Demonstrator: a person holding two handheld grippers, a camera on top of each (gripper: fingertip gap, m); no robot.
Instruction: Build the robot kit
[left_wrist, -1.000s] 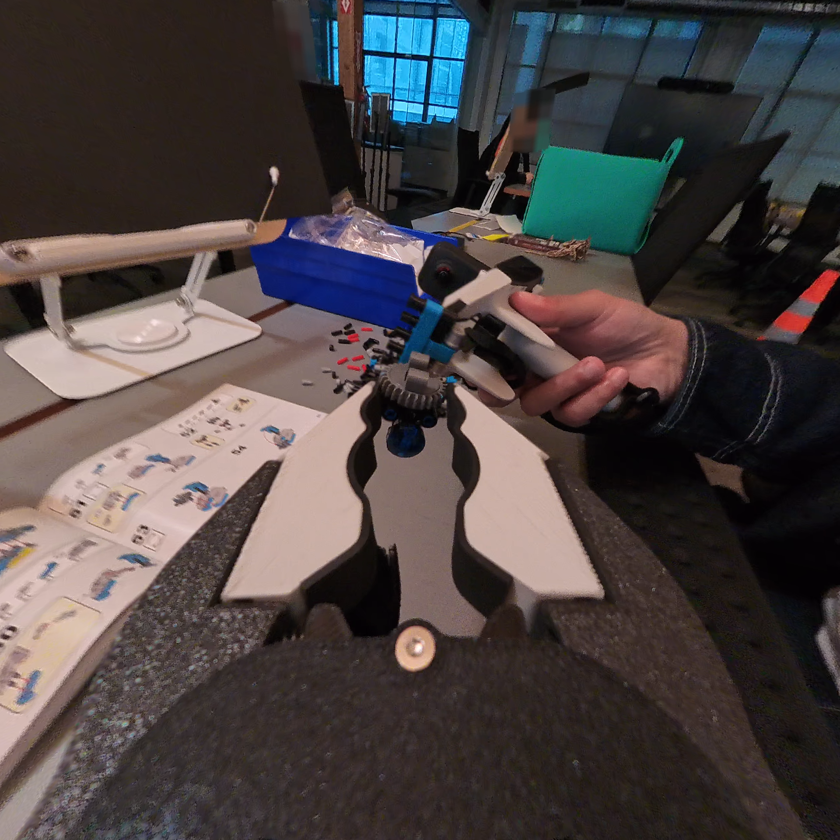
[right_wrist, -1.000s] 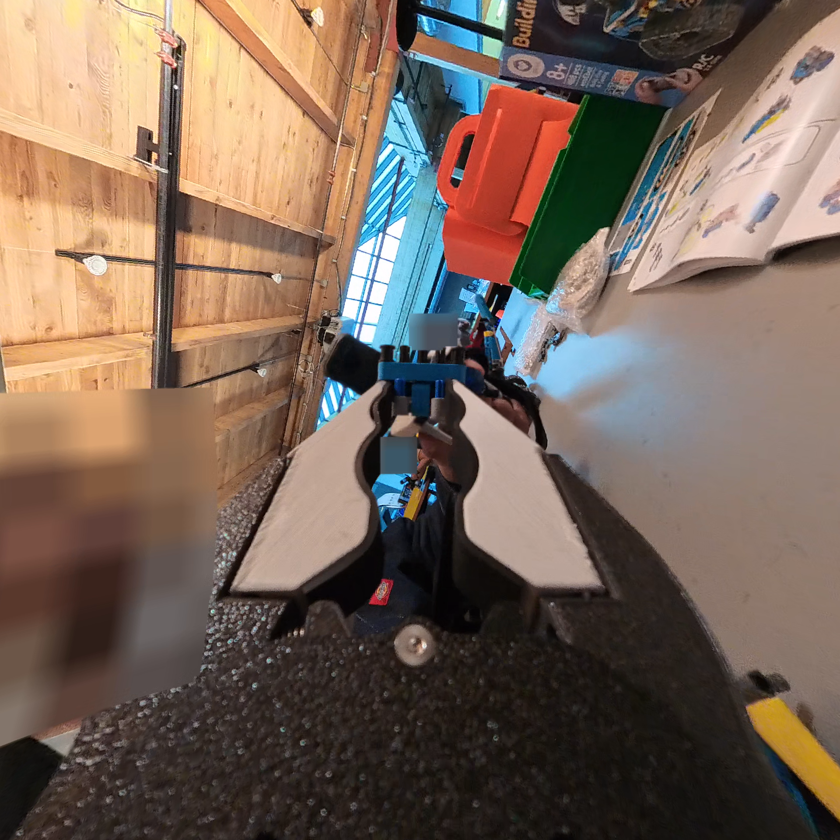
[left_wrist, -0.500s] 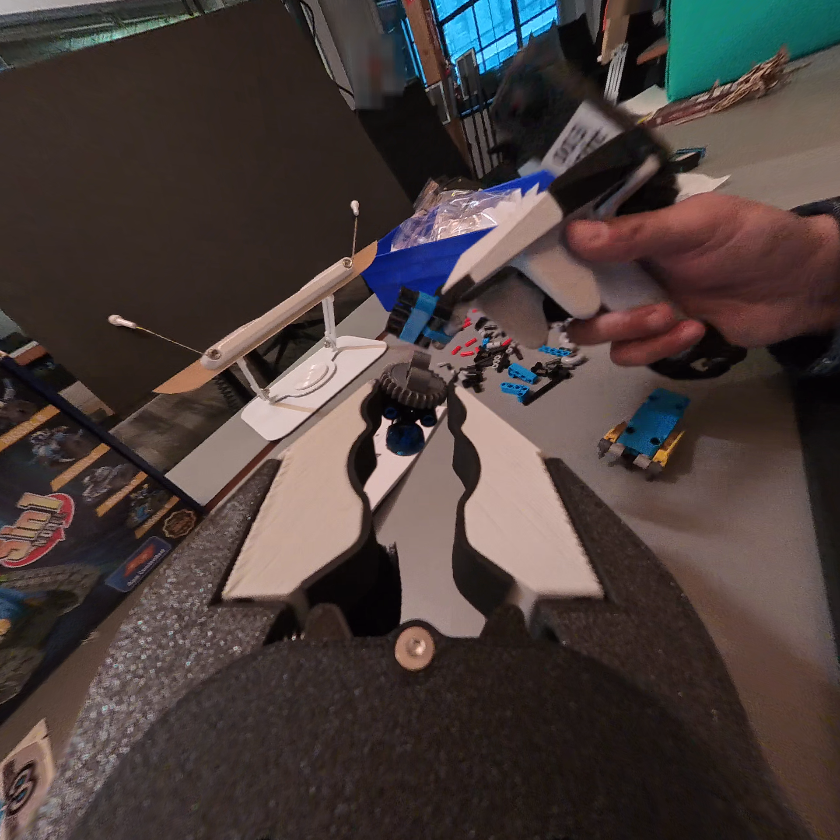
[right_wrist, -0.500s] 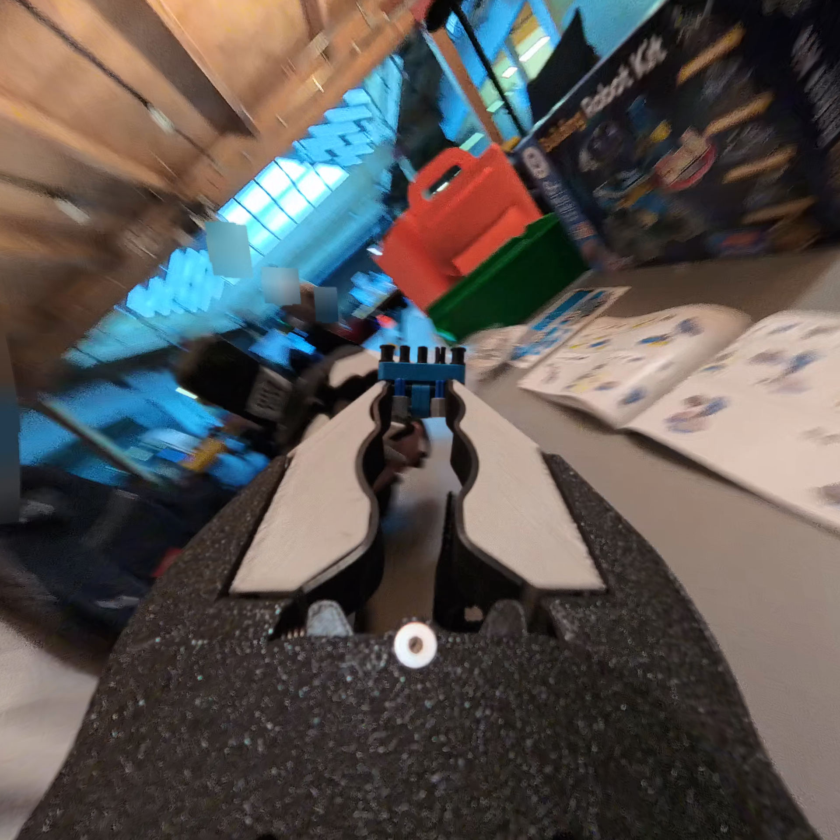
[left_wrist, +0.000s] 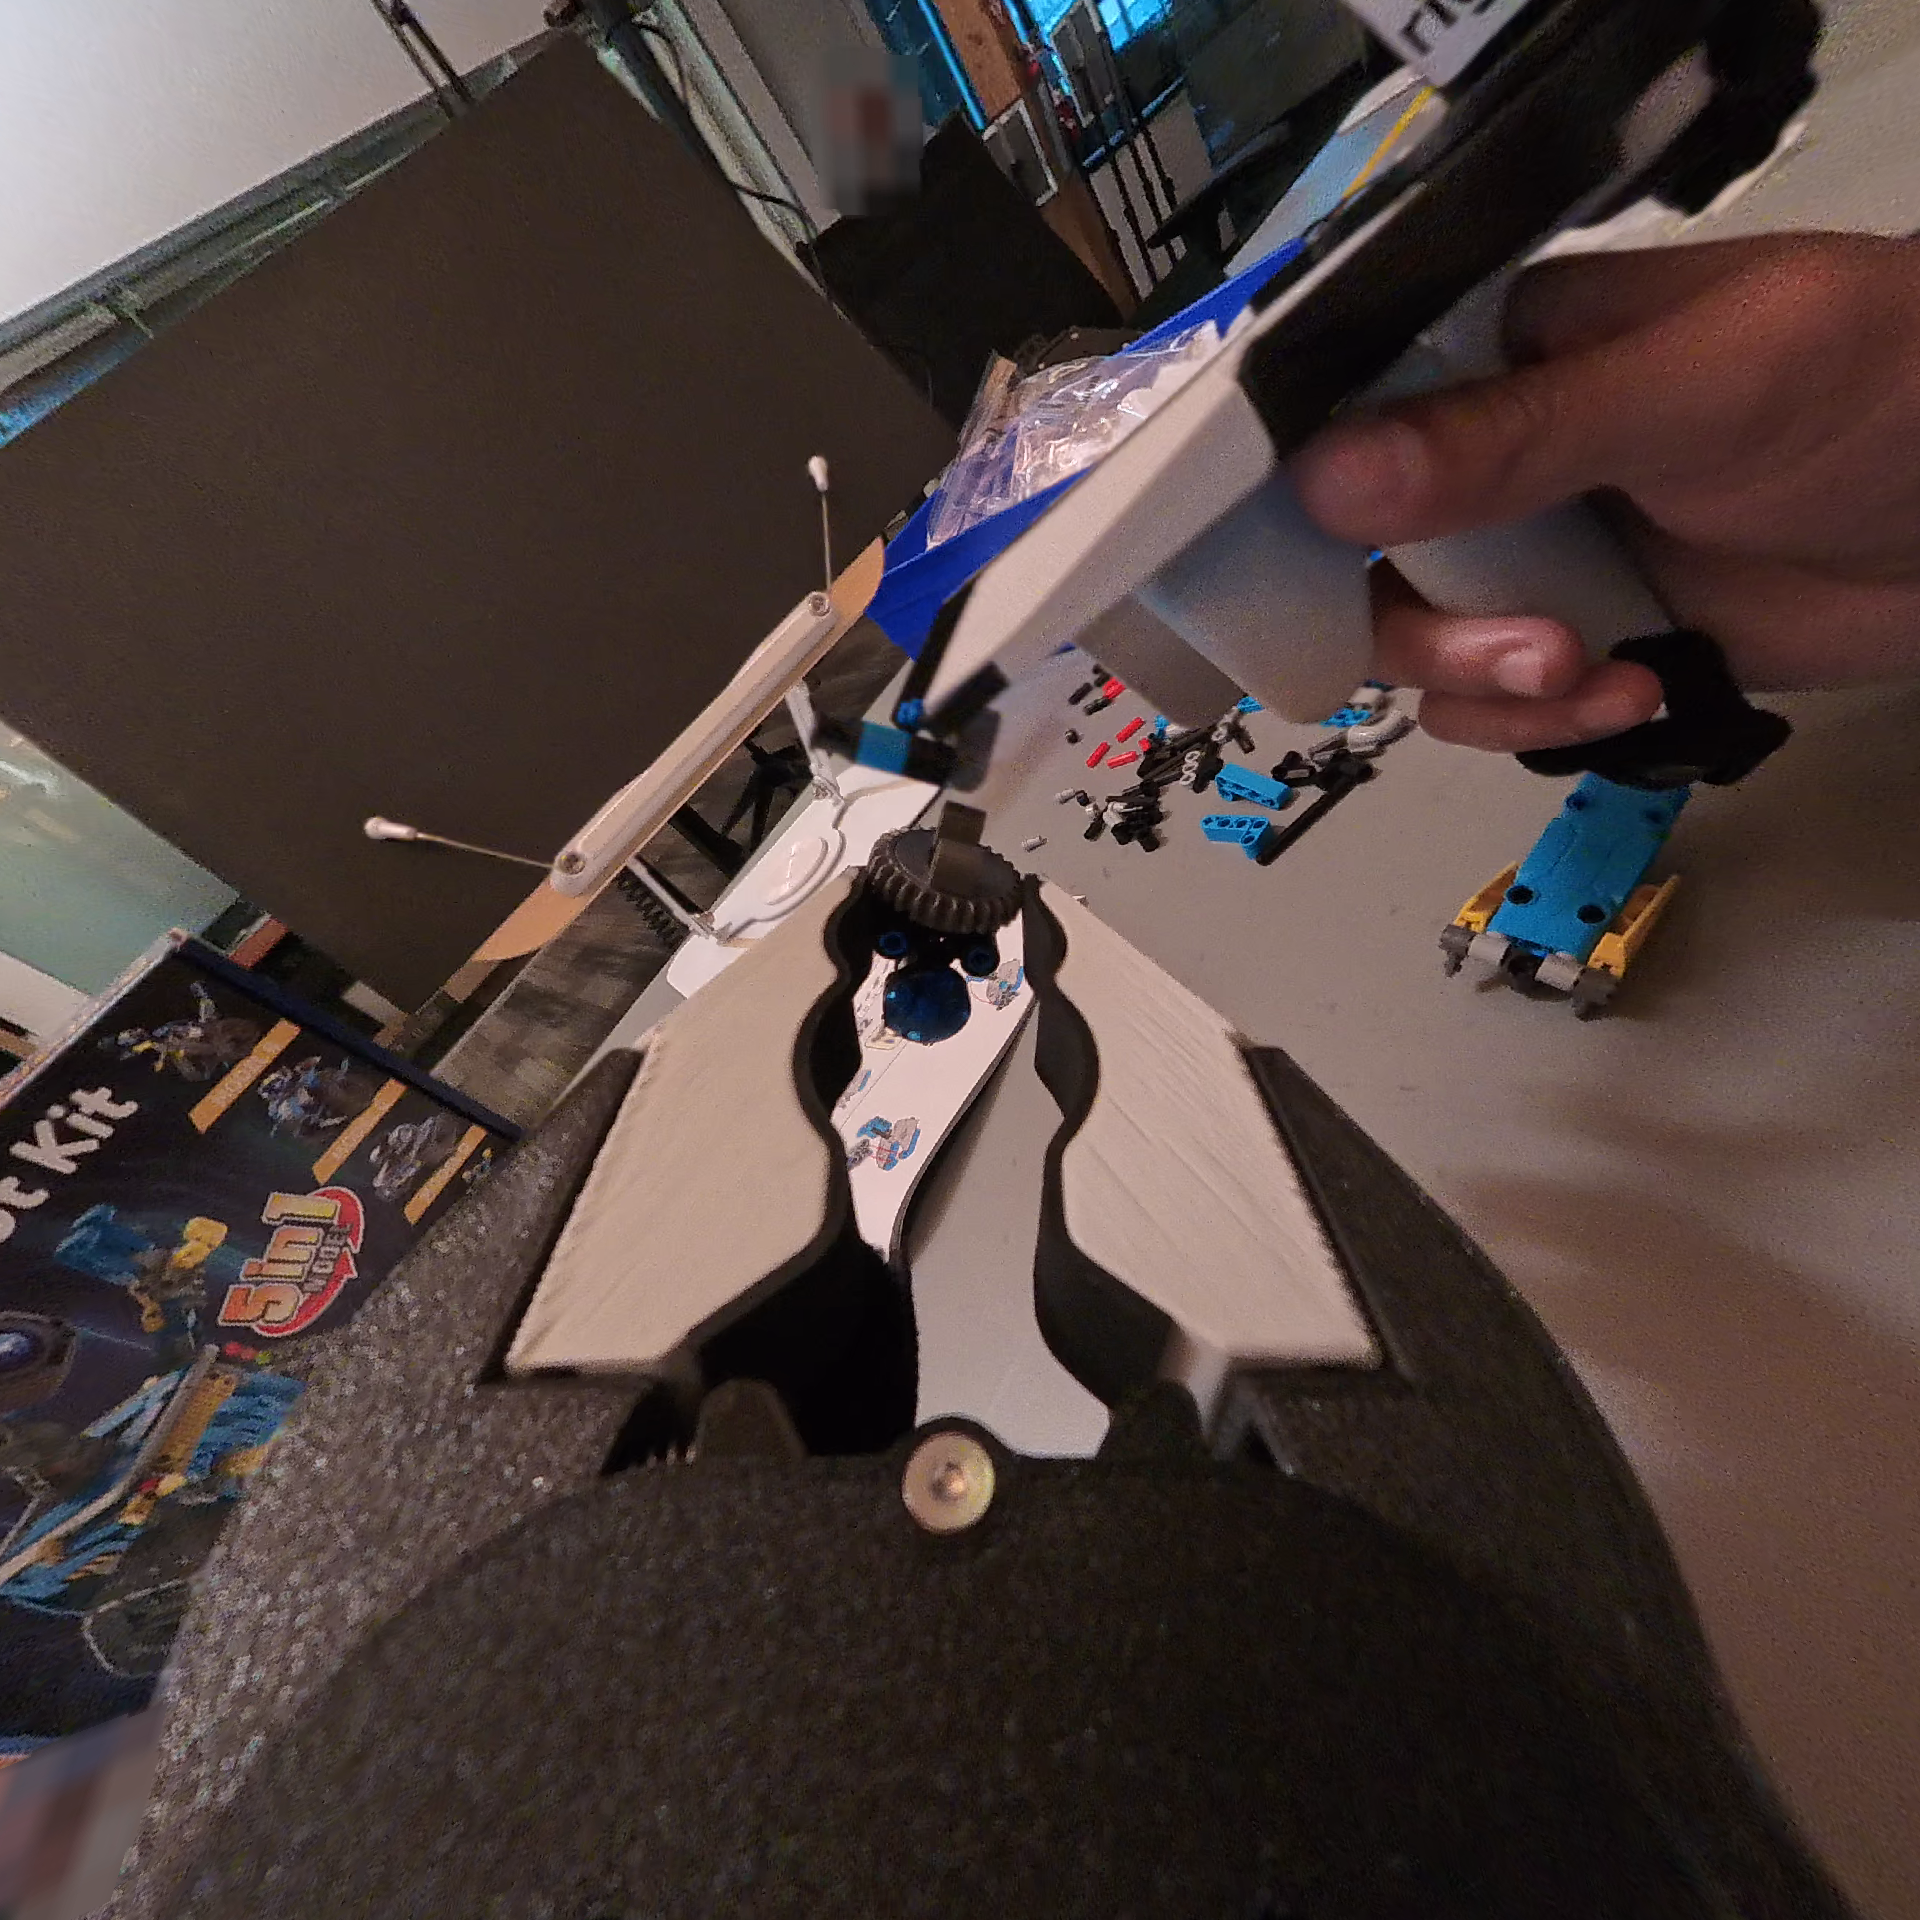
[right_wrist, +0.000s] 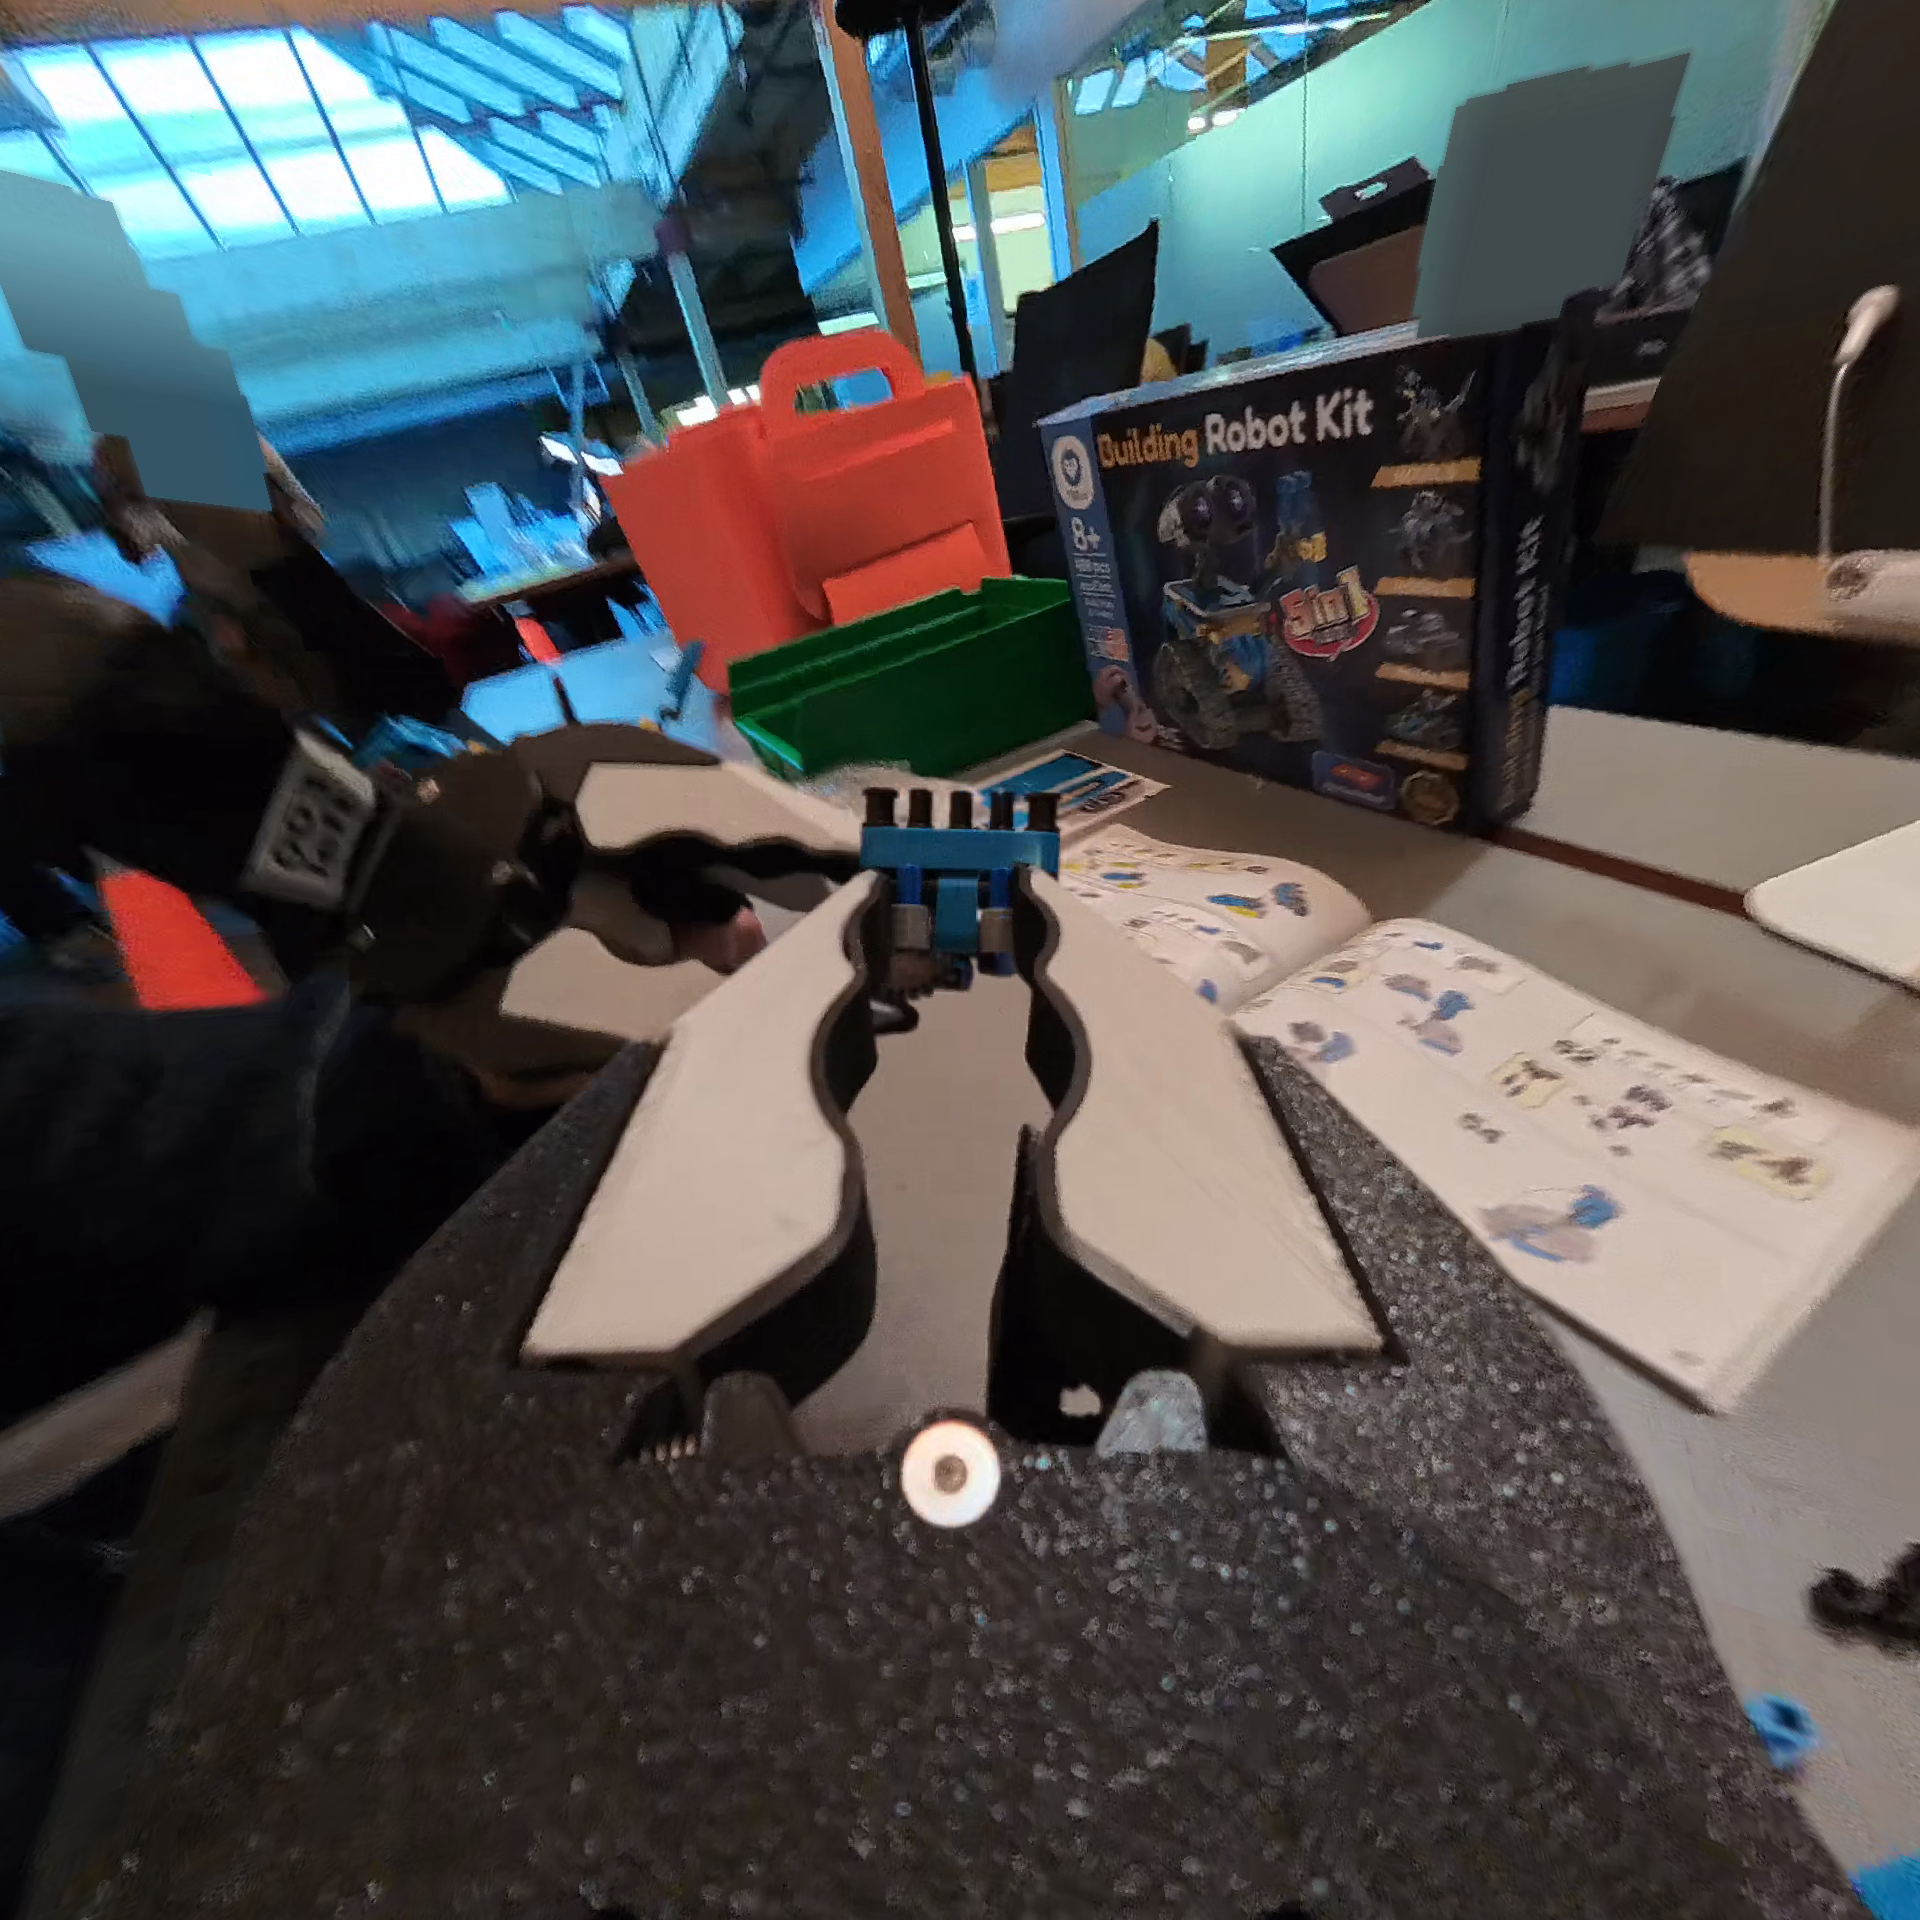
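My left gripper is shut on a small brick assembly with a black gear on top and blue pins and a blue dome below. My right gripper is shut on a blue brick piece with a row of black pegs on top. In the left wrist view the right gripper, held by a hand, is above and just left of the gear with the blue piece at its tip, apart from the gear. In the right wrist view the left gripper shows at the left.
Loose black, red and blue parts and a blue-and-yellow brick chassis lie on the grey table. An open instruction booklet, kit box, green bin, orange case, blue bin and a white stand surround them. Less than 4 cm separates the two grippers' tips.
Both grippers swung and tilted. The blue piece, touching the gear a second ago, is now lifted off it and to its left. The right wrist view rolled from sideways to level.
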